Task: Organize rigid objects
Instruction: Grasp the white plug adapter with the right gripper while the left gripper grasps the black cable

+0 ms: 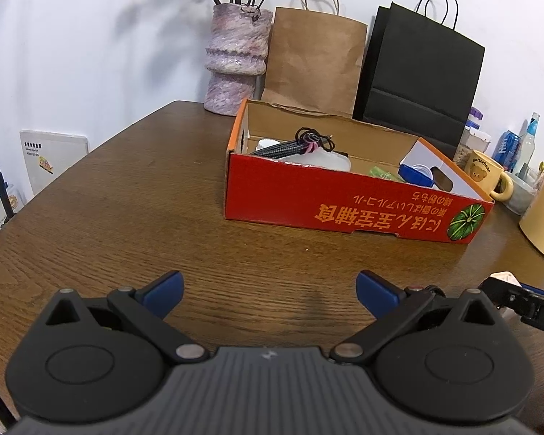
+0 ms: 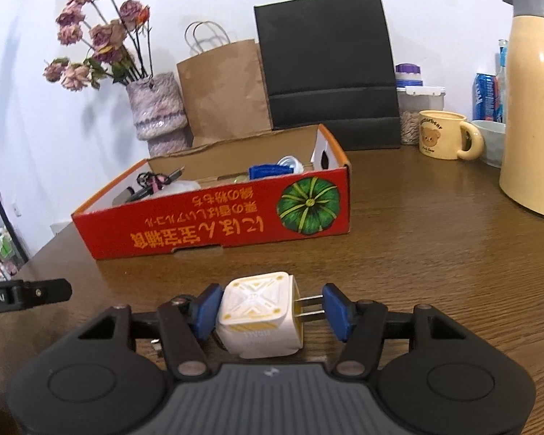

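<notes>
A white cube-shaped plug charger with gold trim sits between the blue pads of my right gripper. The left pad presses its body and the right pad presses its two metal prongs, so the gripper is shut on it just above the wooden table. A red cardboard box with a pumpkin print lies open ahead; it holds a black cable bundle, a white item and a blue item. My left gripper hangs open over bare table in front of the box, nothing between its fingers.
Behind the box stand a purple vase of dried flowers, a brown paper bag and a black paper bag. A bear mug, cans and a tall cream thermos crowd the right side.
</notes>
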